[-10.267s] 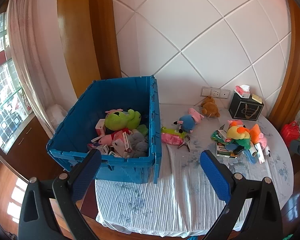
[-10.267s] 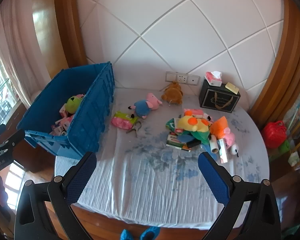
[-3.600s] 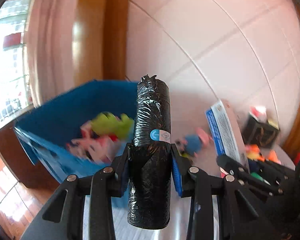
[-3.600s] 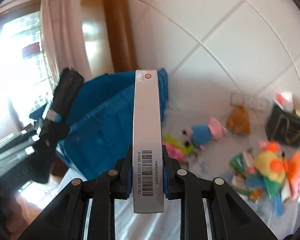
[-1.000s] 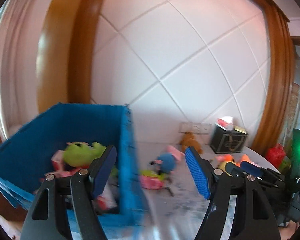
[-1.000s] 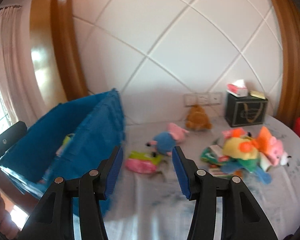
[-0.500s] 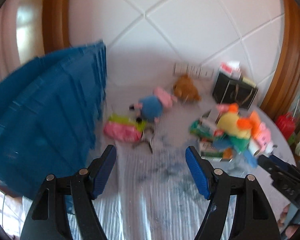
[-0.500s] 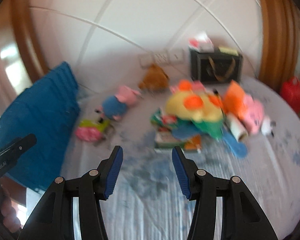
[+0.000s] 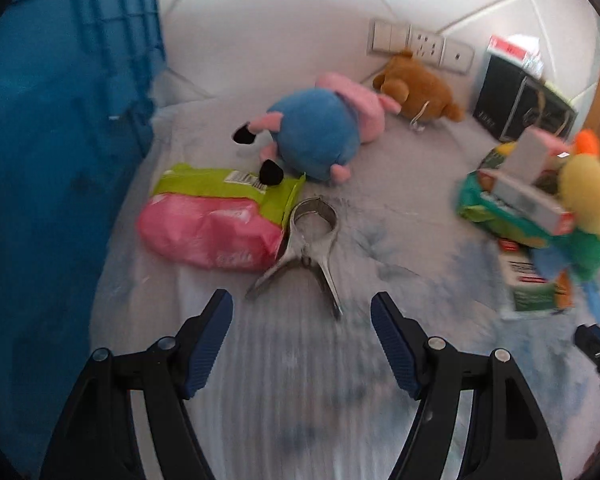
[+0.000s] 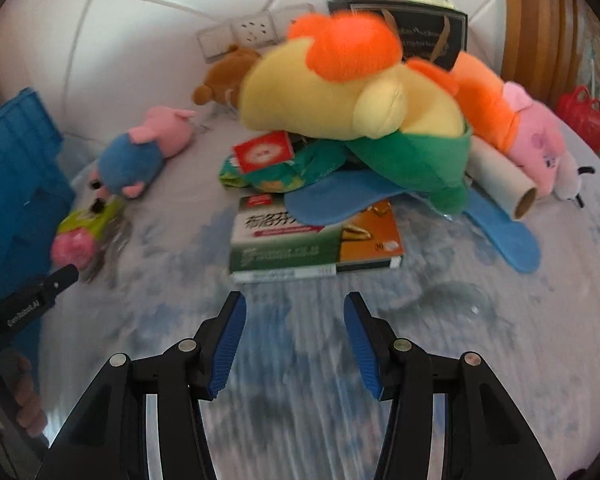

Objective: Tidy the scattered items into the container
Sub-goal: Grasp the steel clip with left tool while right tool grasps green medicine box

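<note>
While both tools hang low over the counter (image 9: 300,380), which wears a pale striped cloth with blue flower prints, the big blue plastic crate (image 9: 60,140) rises as a ribbed wall to the left of the left hand-held gripper (image 9: 302,312). That left hand-held gripper is open and empty, its blue-padded fingers (image 9: 210,342) spread wide. Ahead of it and slightly left lies a blue-bodied pink pig plush (image 9: 320,128), on its side, one black foot resting on a pink and green plastic snack packet (image 9: 216,216). Straight ahead, just beyond the fingertips, a shiny metal spring clamp (image 9: 304,248) lies flat with its handles pointing back toward the gripper and its round jaw end touching the packet's right edge. Farther ahead and right sits a small brown bear plush (image 9: 420,92) against the wall.

Directly ahead of the right hand-held gripper (image 10: 294,308), also open and holding nothing, a yellow plush toy with an orange tuft and green clothing (image 10: 352,100) tops a heap. Under it, nearest the fingertips, lies a green, white and orange cardboard box (image 10: 312,244), with a blue felt piece (image 10: 340,196) draped over its far edge. Right of the heap a pink plush pig (image 10: 536,136) lies beside a white cardboard tube (image 10: 500,176).
</note>
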`<state>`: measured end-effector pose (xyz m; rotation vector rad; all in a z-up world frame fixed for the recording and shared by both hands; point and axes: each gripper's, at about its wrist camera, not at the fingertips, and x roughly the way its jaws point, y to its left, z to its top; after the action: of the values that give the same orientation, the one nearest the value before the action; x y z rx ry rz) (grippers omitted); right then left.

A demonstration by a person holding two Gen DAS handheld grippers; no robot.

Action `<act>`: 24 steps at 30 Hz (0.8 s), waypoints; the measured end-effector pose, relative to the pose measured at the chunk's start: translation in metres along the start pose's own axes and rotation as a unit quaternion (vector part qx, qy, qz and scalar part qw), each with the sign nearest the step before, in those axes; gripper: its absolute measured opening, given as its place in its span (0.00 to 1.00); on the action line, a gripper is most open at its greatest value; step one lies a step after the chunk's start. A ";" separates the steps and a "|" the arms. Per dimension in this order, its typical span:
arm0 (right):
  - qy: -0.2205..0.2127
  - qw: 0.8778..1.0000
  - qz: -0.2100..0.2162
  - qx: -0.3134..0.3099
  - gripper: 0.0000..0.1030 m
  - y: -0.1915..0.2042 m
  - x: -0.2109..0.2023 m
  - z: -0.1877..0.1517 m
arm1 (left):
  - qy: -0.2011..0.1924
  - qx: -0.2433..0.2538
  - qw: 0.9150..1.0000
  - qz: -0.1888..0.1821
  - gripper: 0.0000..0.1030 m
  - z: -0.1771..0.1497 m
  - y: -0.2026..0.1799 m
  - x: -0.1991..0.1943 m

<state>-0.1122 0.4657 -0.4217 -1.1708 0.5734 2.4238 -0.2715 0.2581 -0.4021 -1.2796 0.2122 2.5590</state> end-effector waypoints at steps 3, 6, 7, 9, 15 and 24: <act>-0.001 1.000 -0.014 0.011 0.49 -0.003 0.021 0.009 | 0.017 0.007 1.000 0.006 0.69 0.009 -0.006 0.036; -0.009 0.999 -0.033 0.022 0.49 -0.010 0.033 0.016 | 0.034 0.012 0.999 0.007 0.69 0.015 -0.010 0.062; -0.009 0.999 -0.036 0.025 0.49 -0.014 0.036 0.018 | 0.032 0.018 0.999 0.011 0.69 0.016 -0.013 0.066; -0.017 0.998 -0.046 0.025 0.52 -0.023 0.037 0.021 | 0.028 0.028 0.999 0.014 0.70 0.017 -0.017 0.070; -0.022 0.997 -0.062 0.027 0.56 -0.048 0.040 0.028 | 0.033 0.006 0.999 0.006 0.78 0.019 -0.015 0.075; 0.002 1.000 0.021 0.022 0.60 -0.054 0.047 0.014 | 0.024 -0.014 1.000 -0.010 0.68 -0.012 -0.017 0.051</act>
<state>-0.1210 0.5260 -0.4622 -1.1576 0.6558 2.4300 -0.2862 0.2806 -0.4500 -1.3473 0.1734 2.5257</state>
